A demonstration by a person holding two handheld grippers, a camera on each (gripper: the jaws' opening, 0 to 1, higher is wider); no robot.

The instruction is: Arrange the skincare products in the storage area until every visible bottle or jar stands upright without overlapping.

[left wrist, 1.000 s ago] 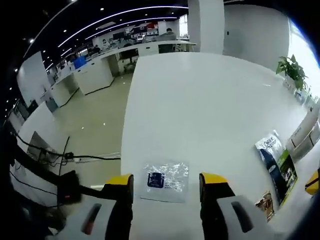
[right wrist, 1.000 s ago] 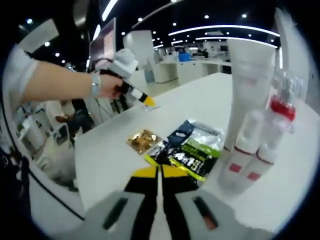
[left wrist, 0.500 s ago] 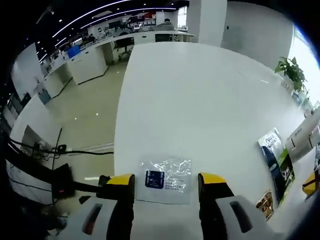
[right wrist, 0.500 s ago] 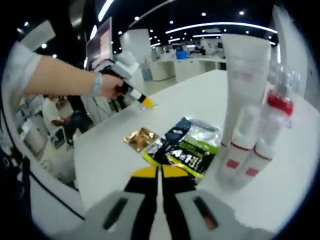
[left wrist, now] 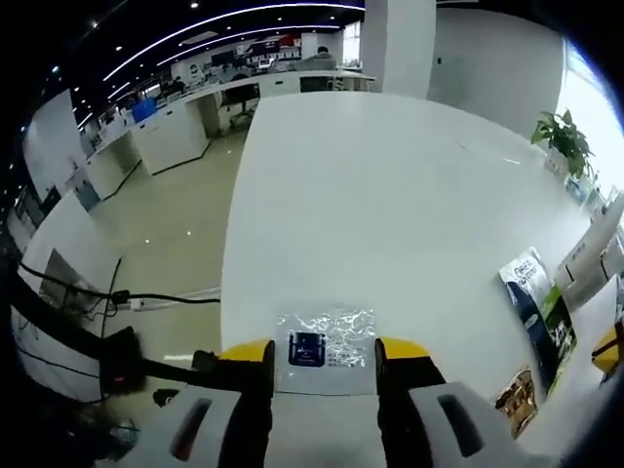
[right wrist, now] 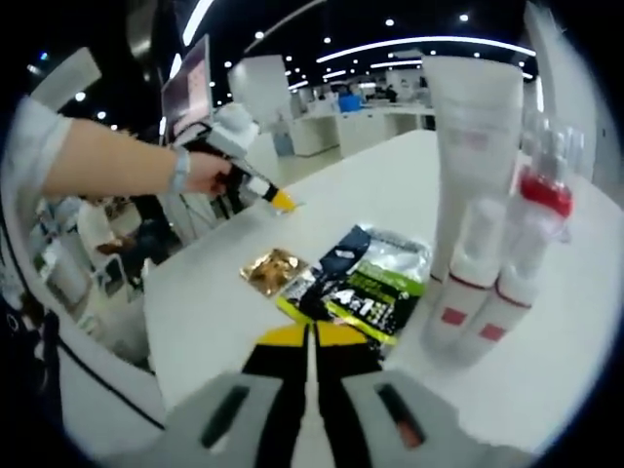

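Left gripper view has the left gripper (left wrist: 324, 353) half-spread astride a clear sachet (left wrist: 325, 338) at six o'clock, gripping nothing, so I'd close squarely on its near edge, while the right gripper (right wrist: 313, 336), pressed shut and empty, waits short of the bottles (right wrist: 480, 283) at three o'clock.
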